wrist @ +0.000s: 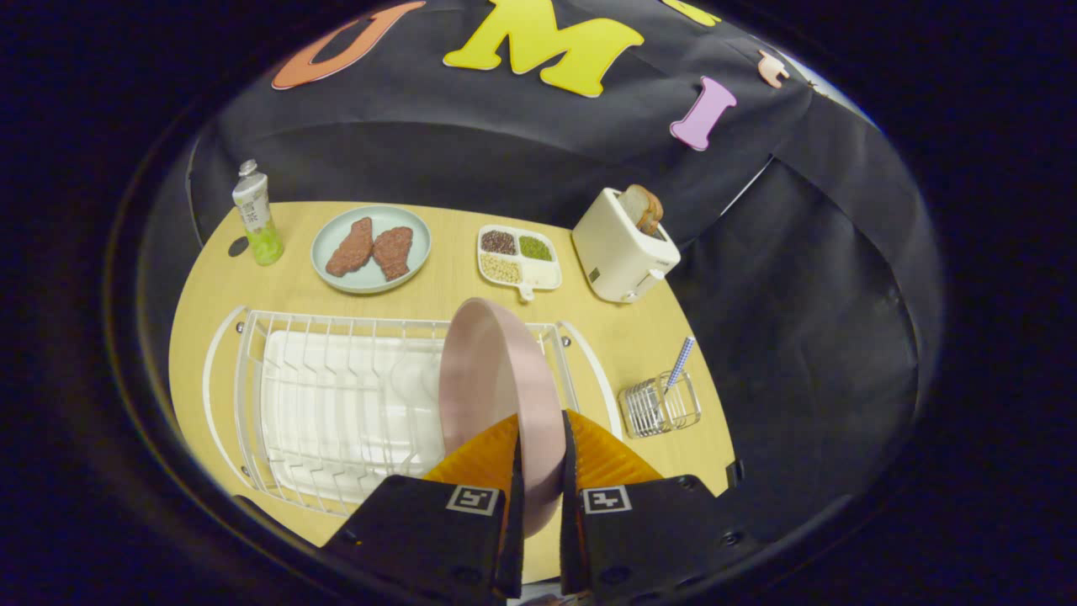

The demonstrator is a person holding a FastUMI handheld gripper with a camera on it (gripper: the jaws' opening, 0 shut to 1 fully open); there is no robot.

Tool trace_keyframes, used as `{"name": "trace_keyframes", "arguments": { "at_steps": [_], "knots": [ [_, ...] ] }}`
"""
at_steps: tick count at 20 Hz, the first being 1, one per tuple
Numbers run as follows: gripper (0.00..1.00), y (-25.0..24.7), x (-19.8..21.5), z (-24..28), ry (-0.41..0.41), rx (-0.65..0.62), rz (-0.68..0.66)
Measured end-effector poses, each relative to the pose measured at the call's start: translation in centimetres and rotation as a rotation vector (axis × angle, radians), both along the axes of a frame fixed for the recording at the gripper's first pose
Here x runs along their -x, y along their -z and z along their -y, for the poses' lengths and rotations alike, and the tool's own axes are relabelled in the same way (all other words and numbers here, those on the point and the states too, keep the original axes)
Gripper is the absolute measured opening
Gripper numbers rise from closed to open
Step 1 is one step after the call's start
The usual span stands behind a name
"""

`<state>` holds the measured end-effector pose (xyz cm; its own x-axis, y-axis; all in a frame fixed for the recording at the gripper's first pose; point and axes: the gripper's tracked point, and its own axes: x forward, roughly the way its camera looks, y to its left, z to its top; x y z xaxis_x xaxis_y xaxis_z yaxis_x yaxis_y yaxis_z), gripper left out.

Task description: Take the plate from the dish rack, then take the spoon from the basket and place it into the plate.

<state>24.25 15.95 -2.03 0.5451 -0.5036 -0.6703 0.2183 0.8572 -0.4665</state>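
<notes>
Jaws nearly closed, gripper [539,450] clamping pink plate [492,370]

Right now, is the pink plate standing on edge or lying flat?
On edge. The pink plate stands upright over the dish rack, its lower rim pinched between both fingers of the claw. Whether it still touches the rack cannot be told.

You get even, bright overhead light on the table [278,290], shadows soft and short. Mild glare on the white tray under the dish rack [336,404]. Fisheye bends the table edge hard. Centre is sharp; the gripper [538,454] fingers up close look slightly soft.
</notes>
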Motion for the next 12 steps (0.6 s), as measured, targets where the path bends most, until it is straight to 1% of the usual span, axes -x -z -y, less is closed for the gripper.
{"name": "trace_keyframes", "arguments": {
  "at_steps": [3, 5, 6, 9, 12],
  "knots": [
    [0.22, -1.7, 0.9, -0.6, -0.037, 0.028, 0.051],
    [0.22, -2.3, 2.5, -2.3, -0.151, -0.044, 0.052],
    [0.22, -2.4, 3.5, -2.7, -0.194, -0.088, 0.056],
    [0.22, -2.0, 7.2, -0.7, -0.264, -0.181, 0.078],
    [0.22, -0.8, 10.9, 1.9, -0.313, -0.252, 0.116]
  ]
}}
